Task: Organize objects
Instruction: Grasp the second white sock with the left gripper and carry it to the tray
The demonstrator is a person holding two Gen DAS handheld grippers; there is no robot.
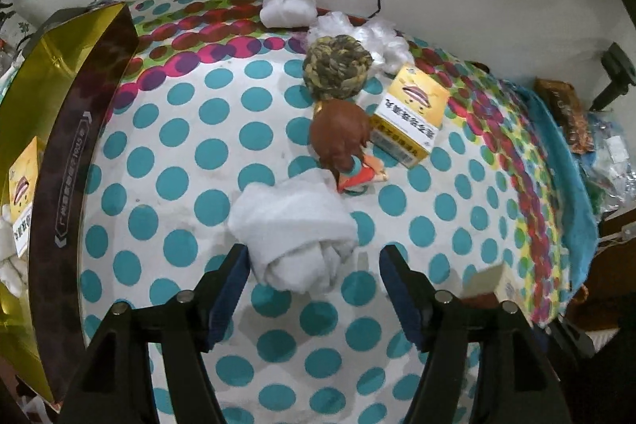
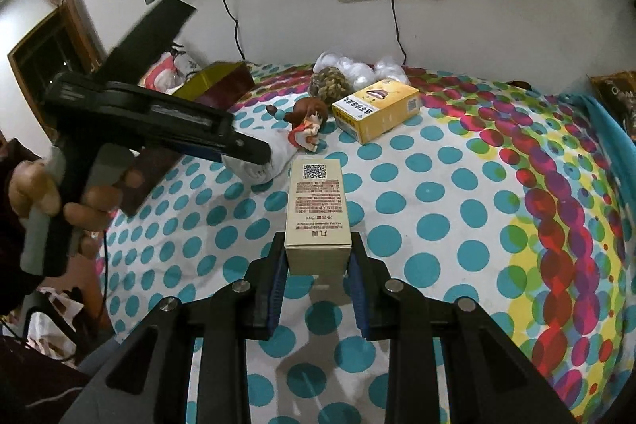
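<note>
Left wrist view: gold box [image 1: 59, 74] at left edge; left gripper [image 1: 314, 265] spread wide, its left finger beside white rolled cloth [image 1: 294, 233]. Right gripper [image 2: 316, 265] clamps beige carton [image 2: 318, 213] above the polka-dot cloth [image 2: 437, 209].

- Tall beige cardboard box [image 2: 318, 215]: QR code on top face, small print too fine to read.
- Yellow medicine carton [image 2: 375, 110]: QR code on end, Chinese characters unreadable.
- Dark-brown gift-box wall [image 1: 75, 161]: "103.5" partly legible.

Gold box [image 1: 59, 74] runs off frame; white cloth [image 2: 258, 165] half-hidden.
</note>
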